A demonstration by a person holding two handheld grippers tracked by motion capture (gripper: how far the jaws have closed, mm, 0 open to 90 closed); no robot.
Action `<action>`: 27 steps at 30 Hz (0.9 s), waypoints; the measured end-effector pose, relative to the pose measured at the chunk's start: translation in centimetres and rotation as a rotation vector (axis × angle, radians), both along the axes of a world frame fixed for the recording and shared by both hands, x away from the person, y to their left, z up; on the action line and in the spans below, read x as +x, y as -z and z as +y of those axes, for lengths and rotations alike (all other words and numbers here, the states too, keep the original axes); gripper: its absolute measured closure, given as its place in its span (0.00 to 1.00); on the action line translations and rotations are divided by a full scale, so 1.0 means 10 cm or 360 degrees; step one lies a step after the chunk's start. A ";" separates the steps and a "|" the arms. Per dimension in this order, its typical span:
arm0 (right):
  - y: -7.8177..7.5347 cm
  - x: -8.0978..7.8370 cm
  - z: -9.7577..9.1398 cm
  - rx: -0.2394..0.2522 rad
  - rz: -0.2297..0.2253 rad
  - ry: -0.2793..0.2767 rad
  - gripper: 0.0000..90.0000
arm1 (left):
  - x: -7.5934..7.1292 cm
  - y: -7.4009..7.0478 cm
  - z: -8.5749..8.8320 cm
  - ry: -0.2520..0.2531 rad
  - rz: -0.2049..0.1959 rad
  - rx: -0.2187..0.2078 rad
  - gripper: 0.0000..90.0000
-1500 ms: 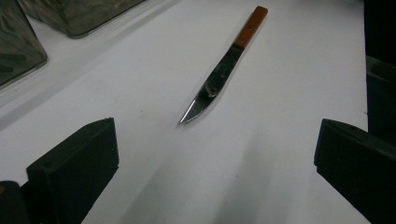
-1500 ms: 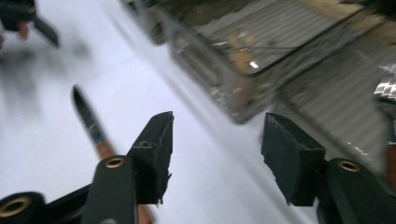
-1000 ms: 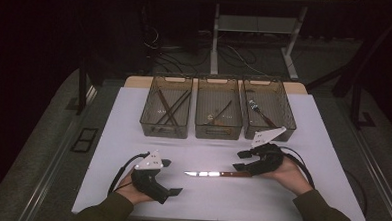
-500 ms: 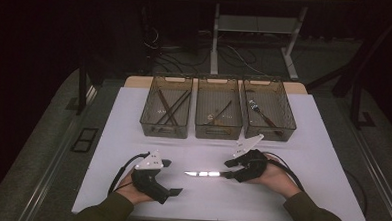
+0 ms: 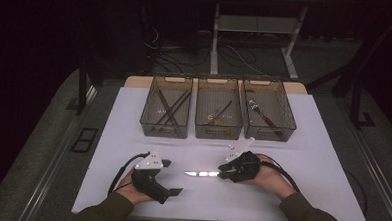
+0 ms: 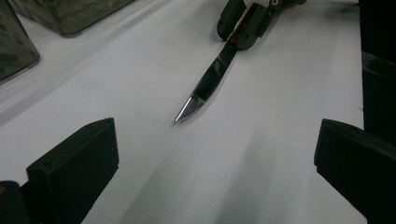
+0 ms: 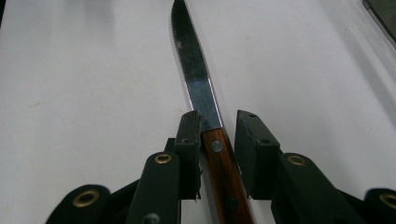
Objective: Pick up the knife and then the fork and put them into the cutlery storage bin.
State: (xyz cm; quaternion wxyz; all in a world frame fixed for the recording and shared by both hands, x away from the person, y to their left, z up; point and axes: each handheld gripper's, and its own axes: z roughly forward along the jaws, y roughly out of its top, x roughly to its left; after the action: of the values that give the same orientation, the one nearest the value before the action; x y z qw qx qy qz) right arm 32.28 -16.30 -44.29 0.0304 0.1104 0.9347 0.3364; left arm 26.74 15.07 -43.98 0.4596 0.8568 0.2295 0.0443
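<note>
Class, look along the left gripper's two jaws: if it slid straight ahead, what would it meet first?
Probably the knife tip, lying ahead between the left gripper jaws; depth is uncertain.

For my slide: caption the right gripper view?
Right tongs closing around a wooden-handled knife on the white table.

A: What's on your arms?

B: Dark olive sleeves, down to my wrists. Each of my hands carries a black gripper: the left gripper (image 5: 157,181) and the right gripper (image 5: 230,168).

A: Any markings?

B: Each has a pale grey three-cornered plate on top and a black cable looping off it. Near the knife (image 7: 205,116), my right one's jaws are blocky, matte black, with small screw holes. Brass-ringed rivets sit on the links behind them.
</note>
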 end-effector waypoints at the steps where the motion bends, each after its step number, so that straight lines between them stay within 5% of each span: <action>1: 0.00 0.00 0.00 0.0002 -0.0015 -0.0012 0.79 | 0.00 0.00 0.00 0.0000 0.0001 0.0000 0.00; 25: 0.02 -0.02 -0.02 0.0020 -0.0024 0.0003 0.86 | 0.00 0.00 -0.01 -0.0001 0.0001 0.0004 0.00; 27: 0.01 -0.03 -0.02 0.0021 0.0020 0.0040 0.86 | 0.00 0.00 0.00 -0.0001 0.0000 0.0003 0.00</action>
State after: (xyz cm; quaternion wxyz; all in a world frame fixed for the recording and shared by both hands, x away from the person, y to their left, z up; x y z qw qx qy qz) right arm 31.96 -16.47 -44.43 0.0281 0.1245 0.9312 0.3415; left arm 26.71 15.02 -43.97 0.4586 0.8572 0.2298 0.0448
